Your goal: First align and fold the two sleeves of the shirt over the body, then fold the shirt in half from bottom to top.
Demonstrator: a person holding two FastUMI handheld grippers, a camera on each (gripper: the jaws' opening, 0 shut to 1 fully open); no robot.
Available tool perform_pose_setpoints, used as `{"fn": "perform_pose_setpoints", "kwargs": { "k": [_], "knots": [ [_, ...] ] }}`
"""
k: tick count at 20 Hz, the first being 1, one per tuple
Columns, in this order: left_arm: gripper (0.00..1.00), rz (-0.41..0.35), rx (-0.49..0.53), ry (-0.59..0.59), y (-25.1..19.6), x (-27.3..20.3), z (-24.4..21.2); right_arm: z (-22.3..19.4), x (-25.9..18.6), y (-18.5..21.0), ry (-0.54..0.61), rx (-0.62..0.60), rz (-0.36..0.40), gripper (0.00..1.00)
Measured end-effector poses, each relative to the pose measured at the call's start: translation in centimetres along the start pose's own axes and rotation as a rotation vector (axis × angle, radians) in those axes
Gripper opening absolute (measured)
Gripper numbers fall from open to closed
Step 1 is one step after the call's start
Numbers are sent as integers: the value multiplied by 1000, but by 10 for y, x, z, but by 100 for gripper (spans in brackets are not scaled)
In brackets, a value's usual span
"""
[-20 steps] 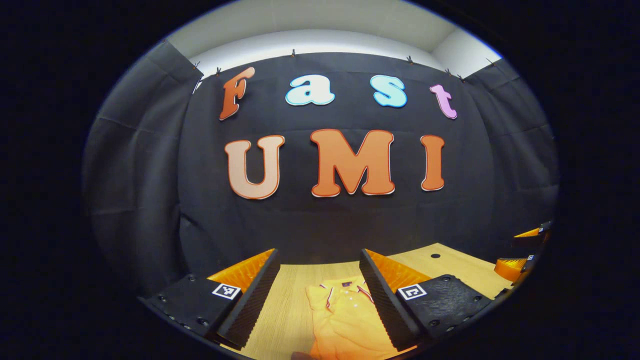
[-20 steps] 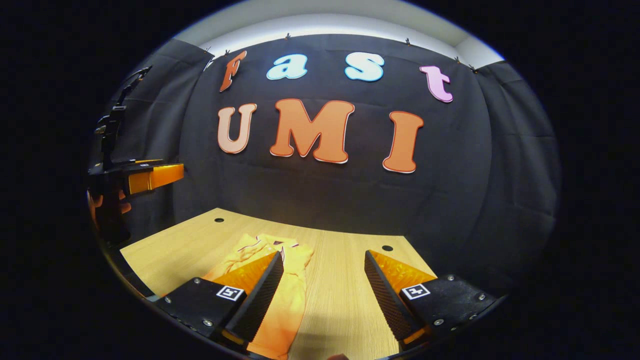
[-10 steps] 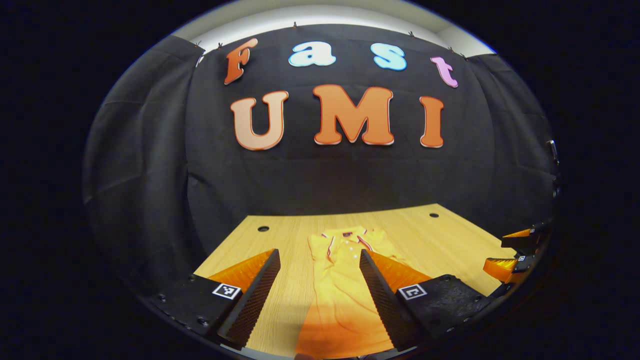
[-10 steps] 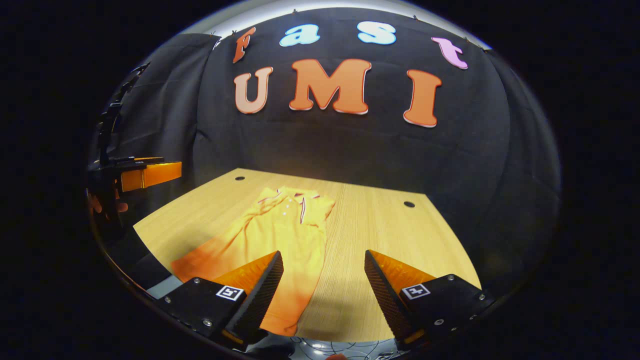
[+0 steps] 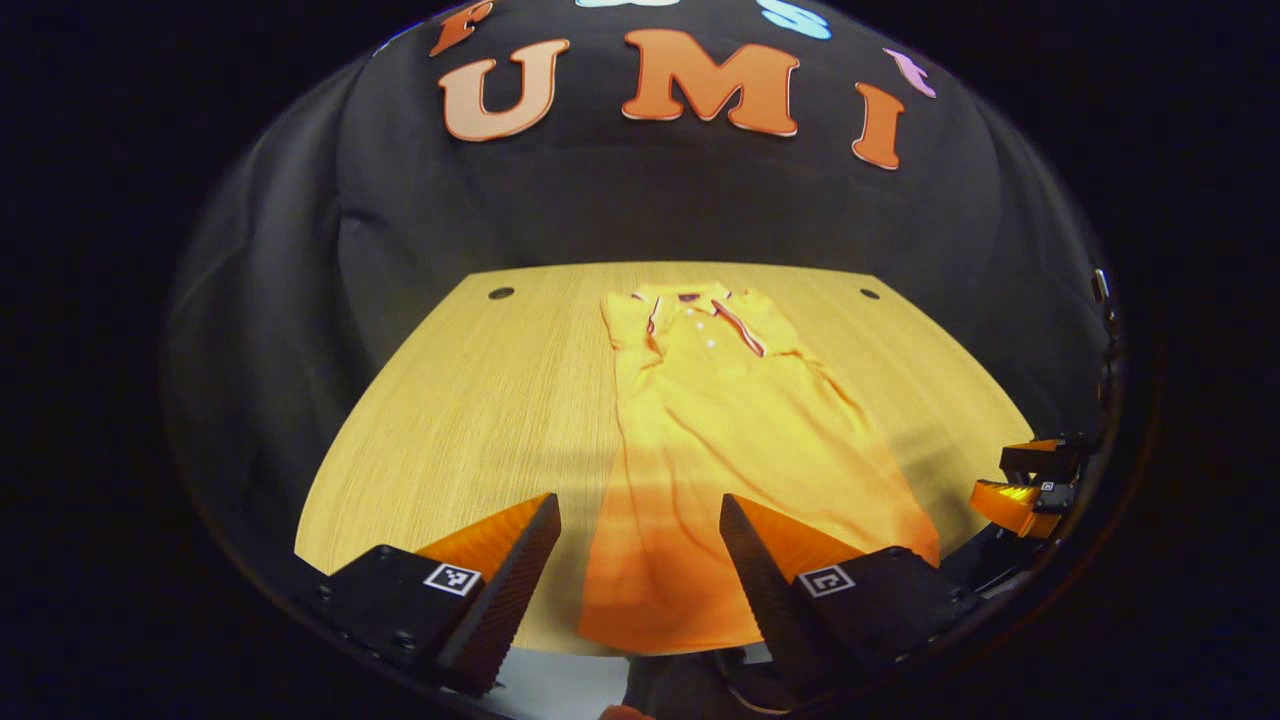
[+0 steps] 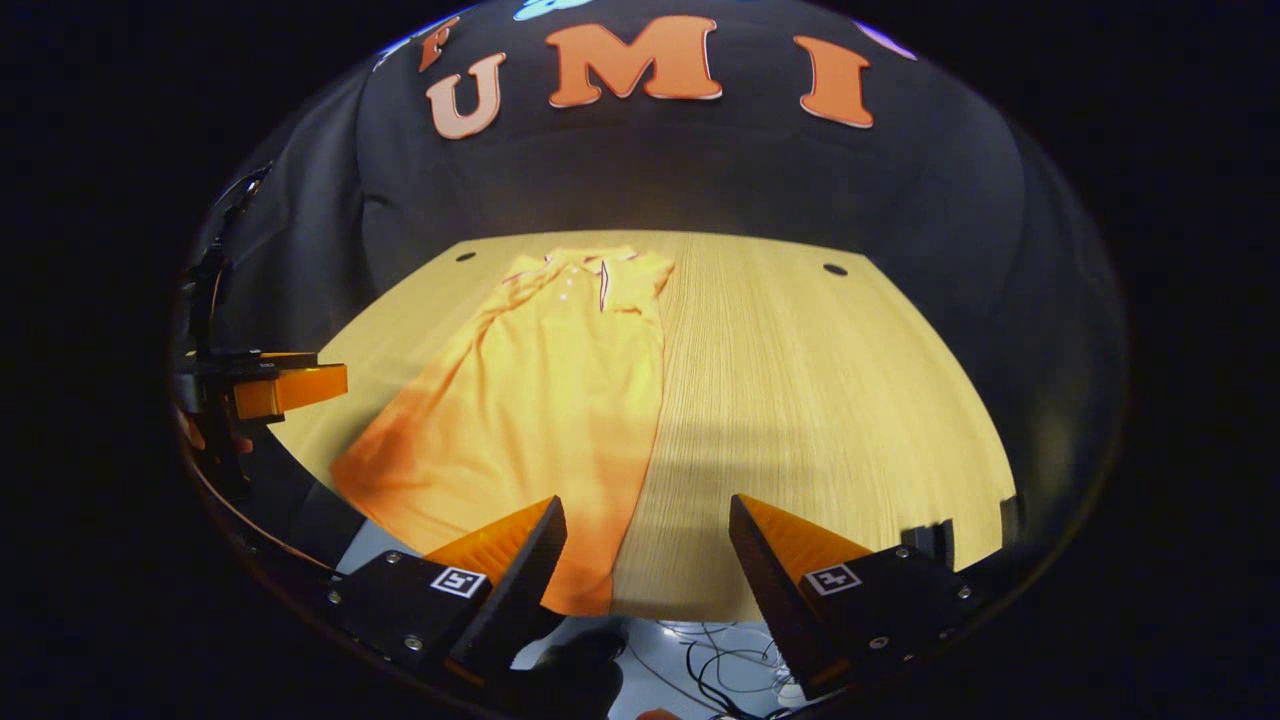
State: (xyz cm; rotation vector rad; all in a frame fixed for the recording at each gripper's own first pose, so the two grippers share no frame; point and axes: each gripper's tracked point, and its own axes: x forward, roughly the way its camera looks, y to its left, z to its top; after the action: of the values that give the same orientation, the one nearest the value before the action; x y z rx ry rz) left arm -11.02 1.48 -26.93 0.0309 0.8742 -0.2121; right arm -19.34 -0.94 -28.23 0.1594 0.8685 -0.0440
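The shirt (image 5: 720,440) lies flat along the counter (image 5: 480,400), collar toward the far wall, sleeves folded in, hem at the near edge. The left tool (image 5: 640,560) hangs above the hem, jaws wide apart, empty; the right tool (image 6: 648,560) likewise, open over the hem's right corner

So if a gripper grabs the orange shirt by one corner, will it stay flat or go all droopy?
Probably droopy: the shirt lies soft and wrinkled on the table. It looks thin, so likely light. Being cloth, it shouldn't roll or break.
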Motion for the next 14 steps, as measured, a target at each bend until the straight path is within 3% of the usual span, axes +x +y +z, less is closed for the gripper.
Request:
{"fn": "perform_pose_setpoints", "kwargs": {
  "k": [6, 14],
  "knots": [
    [99, -57, 16, 190, -2, 7, -8, -9, 5, 41, 143, -24, 31, 100],
    [99, -44, 0, 421, 2, 15, -59, -36, 21, 67, 295, 2, 88, 99]
  ]
}}
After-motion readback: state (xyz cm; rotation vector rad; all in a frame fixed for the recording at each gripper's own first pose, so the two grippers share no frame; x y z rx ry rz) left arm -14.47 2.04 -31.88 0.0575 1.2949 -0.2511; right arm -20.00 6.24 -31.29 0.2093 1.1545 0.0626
